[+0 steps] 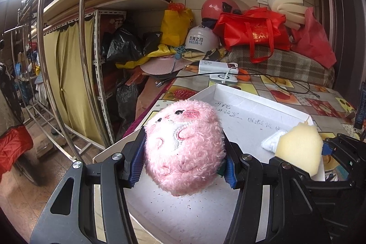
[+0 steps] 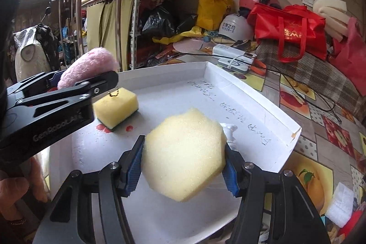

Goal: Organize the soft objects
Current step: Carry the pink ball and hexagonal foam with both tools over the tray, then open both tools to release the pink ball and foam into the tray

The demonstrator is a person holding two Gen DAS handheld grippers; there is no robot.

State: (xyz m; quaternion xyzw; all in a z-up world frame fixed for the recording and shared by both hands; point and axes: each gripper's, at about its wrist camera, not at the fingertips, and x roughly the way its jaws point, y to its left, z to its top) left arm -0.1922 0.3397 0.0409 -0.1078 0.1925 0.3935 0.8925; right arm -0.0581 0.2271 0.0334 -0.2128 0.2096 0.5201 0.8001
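My left gripper is shut on a pink plush toy with a stitched face, held over the near left part of a white shallow box. My right gripper is shut on a pale yellow hexagonal foam piece, held above the same box. That foam shows at the right of the left wrist view. The left gripper with the plush toy appears at the left of the right wrist view. A yellow sponge with a green base lies in the box. A white soft piece lies behind the foam.
The box rests on a fruit-patterned tablecloth. Behind it lie a white charger with cables, helmets, a red bag, a yellow bag and foam blocks. Metal shelving with curtains stands to the left. A hand shows at bottom left.
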